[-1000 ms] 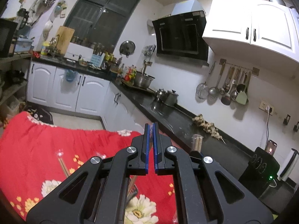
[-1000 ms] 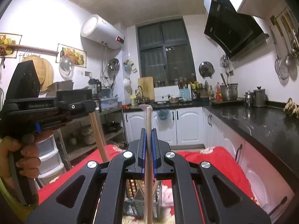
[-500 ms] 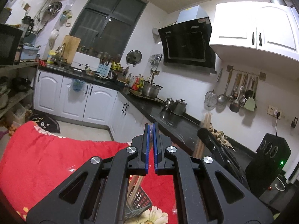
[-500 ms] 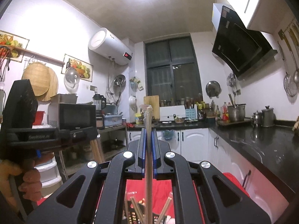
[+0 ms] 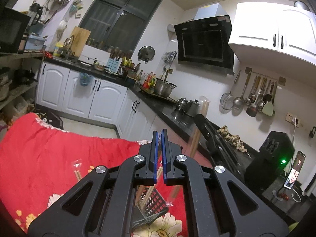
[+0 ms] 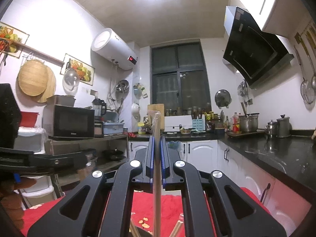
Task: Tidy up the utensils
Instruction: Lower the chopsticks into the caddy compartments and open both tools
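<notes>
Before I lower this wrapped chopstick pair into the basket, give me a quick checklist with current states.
1. Right gripper shut on wrapped chopsticks: ok.
2. Chopsticks upright in the grip: ok.
3. Basket under the chopsticks: cannot tell; only stick tips show below.
4. Basket standing upright: not ok, it looks tilted on the red cloth.
5. Left gripper shut, holding nothing: ok.
6. Another wrapped pair waiting on the cloth: ok.
</notes>
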The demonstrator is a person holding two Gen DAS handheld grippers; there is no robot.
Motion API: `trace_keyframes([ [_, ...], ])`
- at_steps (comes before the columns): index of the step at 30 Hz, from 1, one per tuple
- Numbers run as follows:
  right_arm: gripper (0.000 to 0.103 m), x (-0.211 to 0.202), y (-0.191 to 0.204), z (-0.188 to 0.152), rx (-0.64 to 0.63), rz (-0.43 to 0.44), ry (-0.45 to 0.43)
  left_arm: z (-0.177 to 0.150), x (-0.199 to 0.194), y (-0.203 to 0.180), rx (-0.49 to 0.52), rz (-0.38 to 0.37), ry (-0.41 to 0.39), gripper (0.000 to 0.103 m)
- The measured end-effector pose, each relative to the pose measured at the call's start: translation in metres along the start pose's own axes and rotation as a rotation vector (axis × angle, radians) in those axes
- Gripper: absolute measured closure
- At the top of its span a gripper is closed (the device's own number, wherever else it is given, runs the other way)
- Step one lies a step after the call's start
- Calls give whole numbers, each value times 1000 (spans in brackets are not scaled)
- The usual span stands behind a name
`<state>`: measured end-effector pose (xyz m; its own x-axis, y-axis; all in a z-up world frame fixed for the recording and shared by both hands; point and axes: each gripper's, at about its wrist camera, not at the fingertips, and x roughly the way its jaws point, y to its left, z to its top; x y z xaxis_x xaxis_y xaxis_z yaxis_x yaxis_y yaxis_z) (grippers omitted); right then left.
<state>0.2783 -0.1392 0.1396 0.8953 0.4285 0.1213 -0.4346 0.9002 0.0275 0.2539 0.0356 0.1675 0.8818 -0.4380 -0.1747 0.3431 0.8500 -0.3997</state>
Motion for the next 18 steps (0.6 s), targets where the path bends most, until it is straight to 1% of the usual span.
trace_keyframes([
  [9, 97, 11, -6, -29, 21, -37, 13, -13, 5, 6, -4, -5, 9, 102],
  [15, 97, 12, -8, -42, 44, -42, 33, -23, 9, 7, -5, -5, 31, 101],
  [16, 94, 12, -9, -43, 47, -41, 37, -24, 9, 7, -3, -2, 33, 101],
  [17, 85, 11, -9, -45, 52, -38, 42, -26, 9, 8, -2, -3, 35, 101],
  [18, 80, 9, -10, -46, 61, -33, 45, -27, 9, 8, -2, -2, 37, 101],
])
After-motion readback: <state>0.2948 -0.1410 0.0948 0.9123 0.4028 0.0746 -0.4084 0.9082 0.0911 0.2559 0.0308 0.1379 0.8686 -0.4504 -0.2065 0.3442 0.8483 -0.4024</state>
